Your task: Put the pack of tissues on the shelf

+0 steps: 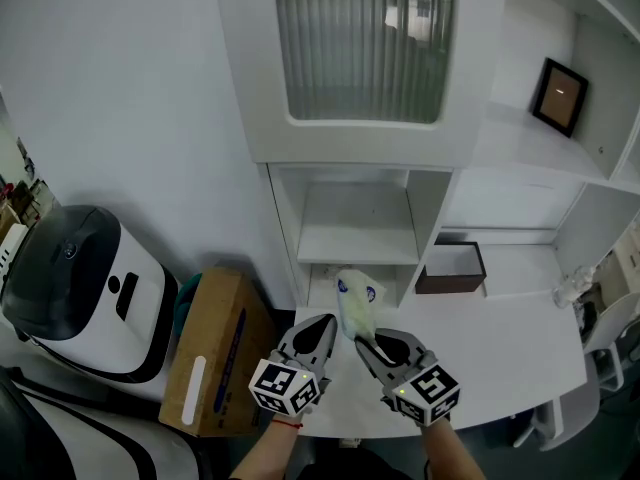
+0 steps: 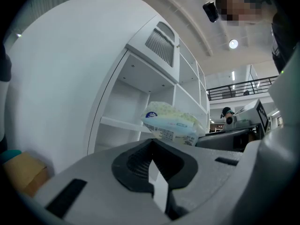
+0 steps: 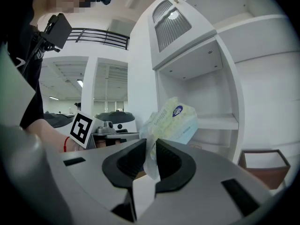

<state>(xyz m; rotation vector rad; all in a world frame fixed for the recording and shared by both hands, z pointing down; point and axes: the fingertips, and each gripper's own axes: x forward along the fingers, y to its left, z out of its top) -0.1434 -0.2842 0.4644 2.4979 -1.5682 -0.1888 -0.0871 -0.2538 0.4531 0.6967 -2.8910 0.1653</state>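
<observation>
Tissue pack (image 1: pixel 357 303) in right gripper (image 1: pixel 363 341), near front edge of open shelf (image 1: pixel 360 226).

Left tongs (image 1: pixel 326 320), right tongs (image 1: pixel 366 341): two; tissue pack (image 1: pixel 357 302): one; cardboard box (image 1: pixel 214 354): one.

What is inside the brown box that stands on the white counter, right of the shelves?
Nothing shows inside the brown box: the head view gives only its pale bottom. Its near wall covers the front strip of that bottom, so a flat thing there could stay unseen.

Tissue pack (image 1: pixel 358 303) is before the shelf (image 1: pixel 357 230); cardboard box (image 1: pixel 215 358) left.
</observation>
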